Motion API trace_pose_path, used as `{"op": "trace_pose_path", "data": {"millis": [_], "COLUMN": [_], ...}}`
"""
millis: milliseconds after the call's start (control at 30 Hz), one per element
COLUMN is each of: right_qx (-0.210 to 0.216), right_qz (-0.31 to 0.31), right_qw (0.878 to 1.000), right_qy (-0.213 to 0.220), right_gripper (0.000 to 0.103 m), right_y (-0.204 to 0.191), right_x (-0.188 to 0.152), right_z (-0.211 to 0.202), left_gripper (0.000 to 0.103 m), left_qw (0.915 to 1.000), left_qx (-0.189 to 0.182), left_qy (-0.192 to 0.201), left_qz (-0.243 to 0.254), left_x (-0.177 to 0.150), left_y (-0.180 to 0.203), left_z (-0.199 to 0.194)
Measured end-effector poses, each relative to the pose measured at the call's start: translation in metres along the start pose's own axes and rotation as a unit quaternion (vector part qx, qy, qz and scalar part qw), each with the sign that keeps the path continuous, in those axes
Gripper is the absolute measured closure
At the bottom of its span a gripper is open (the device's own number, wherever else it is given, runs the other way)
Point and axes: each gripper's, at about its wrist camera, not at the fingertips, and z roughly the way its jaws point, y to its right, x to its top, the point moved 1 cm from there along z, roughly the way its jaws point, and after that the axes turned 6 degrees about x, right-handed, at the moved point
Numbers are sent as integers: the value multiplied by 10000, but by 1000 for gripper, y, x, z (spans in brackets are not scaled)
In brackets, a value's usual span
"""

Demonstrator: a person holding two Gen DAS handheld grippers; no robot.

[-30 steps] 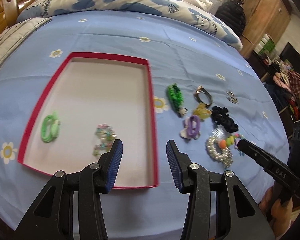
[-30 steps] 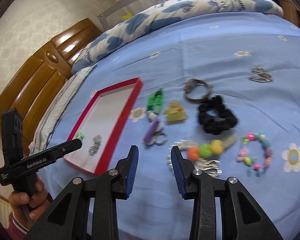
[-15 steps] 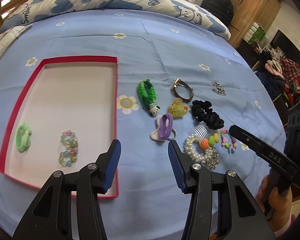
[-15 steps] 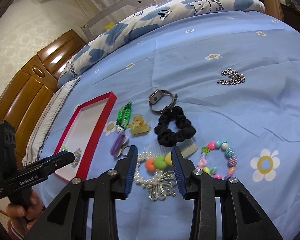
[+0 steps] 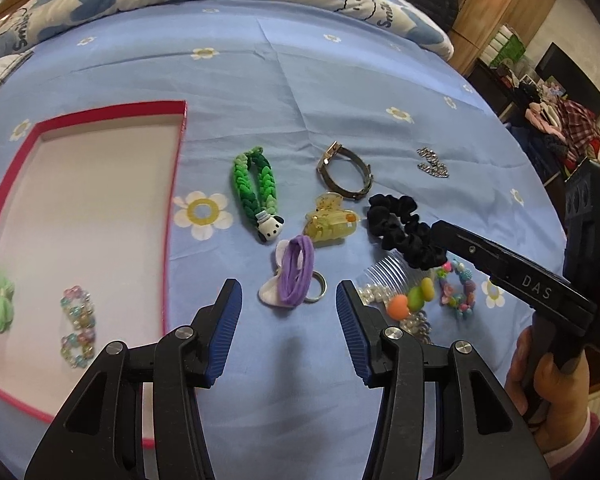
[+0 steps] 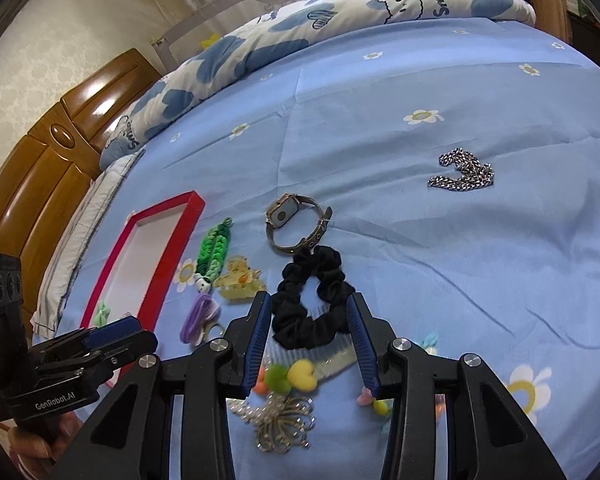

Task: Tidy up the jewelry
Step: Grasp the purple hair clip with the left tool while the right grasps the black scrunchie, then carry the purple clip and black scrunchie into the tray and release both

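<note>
A red-rimmed tray [image 5: 175, 184] lies on the blue bed sheet and holds a light green hair tie [image 5: 0, 305] and a pastel bead bracelet [image 5: 77, 330]. My left gripper [image 5: 289, 322] is open, just short of a purple hair tie [image 5: 297, 276] on a ring. My right gripper [image 6: 309, 342] is open, with its blue fingers on either side of a black scrunchie [image 6: 310, 300], low over it. A green braided band [image 5: 254, 192], a yellow claw clip [image 5: 329, 218], a watch [image 5: 344, 172] and a silver chain [image 6: 462, 172] lie loose on the sheet.
A clear comb [image 6: 332, 354], pompom clip [image 6: 288, 376], pearl brooch [image 6: 278, 420] and coloured bead bracelet [image 5: 458, 292] lie under and beside my right gripper. A folded duvet [image 6: 340, 12] runs along the far edge. A wooden headboard [image 6: 40, 160] stands to the left.
My left gripper has moved right, from over the tray to the purple hair tie. My right gripper has moved forward and down from the pompom clip to straddle the black scrunchie.
</note>
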Motion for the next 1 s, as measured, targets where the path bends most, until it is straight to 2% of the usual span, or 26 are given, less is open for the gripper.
{"op": "trace_pose_path", "data": {"millis": [200,267,333,367,400,500,767,1000], "right_qx": [-50,-92,-158,-186,-222,-270,-44,273], "right_qz": [-30,-98,-143,-166,-195,-285,-247,-275], "right_qw": [9997,9996,9994,9992,9990,9988,9996,9988], "right_qy": [-231,-258,-291,-312,-333,-284,117,313], "right_gripper": [61,61,67,73,84,94,95,95], "right_y": [8,9,9,10,10,8,-3,-30], "right_x": [4,4,6,7,7,7,11,12], "right_z": [21,25,29,31,33,31,3,-12], "left_gripper": [56,65,89,92,96,97,97,97], "left_qw": [9998,9996,9993,9991,9992,9994,9994,9991], "left_qx": [-66,-117,-183,-206,-211,-225,-322,-273], "left_qy": [-191,-245,-336,-357,-348,-245,43,251], "left_qz": [-24,-38,-32,-28,-20,-2,-110,-215], "left_x": [4,4,5,5,4,4,4,0], "left_y": [1,1,1,1,1,-1,-14,-27], "left_z": [22,27,33,34,33,27,-4,-29]}}
